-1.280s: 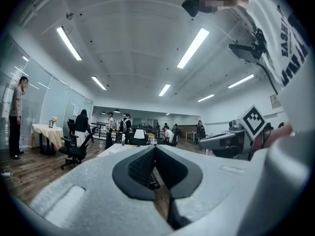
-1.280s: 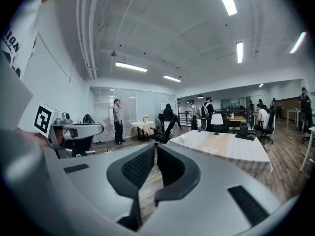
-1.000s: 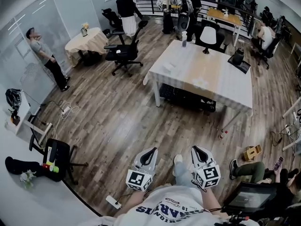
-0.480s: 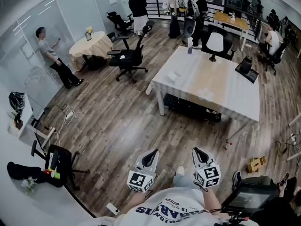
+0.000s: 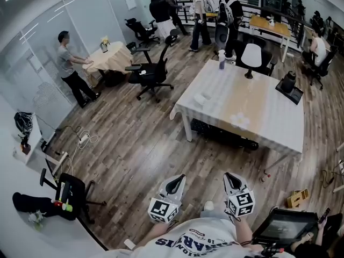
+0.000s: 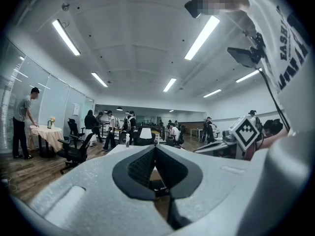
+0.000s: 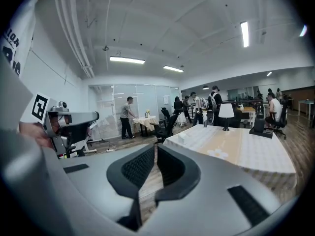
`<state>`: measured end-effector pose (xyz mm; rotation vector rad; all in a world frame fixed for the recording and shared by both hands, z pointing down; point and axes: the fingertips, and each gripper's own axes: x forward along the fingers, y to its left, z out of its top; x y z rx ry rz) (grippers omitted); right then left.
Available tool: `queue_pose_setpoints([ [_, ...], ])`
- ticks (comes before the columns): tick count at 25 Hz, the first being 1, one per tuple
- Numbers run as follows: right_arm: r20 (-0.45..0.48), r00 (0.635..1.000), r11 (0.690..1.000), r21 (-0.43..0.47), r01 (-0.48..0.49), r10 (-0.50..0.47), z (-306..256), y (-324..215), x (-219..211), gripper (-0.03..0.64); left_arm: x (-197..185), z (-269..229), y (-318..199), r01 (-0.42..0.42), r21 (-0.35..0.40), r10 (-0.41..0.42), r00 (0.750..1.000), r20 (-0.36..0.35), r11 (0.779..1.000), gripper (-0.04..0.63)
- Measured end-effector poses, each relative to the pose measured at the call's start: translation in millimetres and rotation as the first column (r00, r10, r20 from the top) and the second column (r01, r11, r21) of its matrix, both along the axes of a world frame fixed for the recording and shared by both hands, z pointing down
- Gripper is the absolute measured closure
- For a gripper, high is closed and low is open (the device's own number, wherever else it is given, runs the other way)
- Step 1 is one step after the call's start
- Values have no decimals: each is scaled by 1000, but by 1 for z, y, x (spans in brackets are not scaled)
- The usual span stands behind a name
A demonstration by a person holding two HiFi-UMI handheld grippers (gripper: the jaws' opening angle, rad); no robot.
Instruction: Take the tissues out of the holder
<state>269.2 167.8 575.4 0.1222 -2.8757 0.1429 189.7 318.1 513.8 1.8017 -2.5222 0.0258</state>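
The small white tissue holder (image 5: 201,97) sat way out ahead on the white-and-tan rectangular table (image 5: 269,123), by its near left corner, pretty much even between the grey left gripper (image 5: 174,179) and grey right gripper (image 5: 231,176), both closed up on nothing.

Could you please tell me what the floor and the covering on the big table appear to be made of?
The floor looks like wood-look planks in matte brown: long board seams and grain streaks show, but whether it is real wood or laminate cannot be told. The tablecloth is pale with faint stripes and is apparently fabric: its edges hang in soft folds.
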Motion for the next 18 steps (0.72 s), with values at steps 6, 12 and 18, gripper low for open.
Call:
queue_pose_setpoints([
  [6,-10,1000,1000,-9,11,-11,6,-31,-29,606,-30,8,-25,26,-21,-27,999,-23,999,592],
  [12,-14,1000,1000,-17,-7,6,7,-69,-50,607,-69,6,-56,52,-19,-53,998,-35,998,592],
  [18,-25,1000,1000,-26,-3,2,12,-108,-74,607,-97,12,-94,58,-38,-60,997,-48,998,592],
])
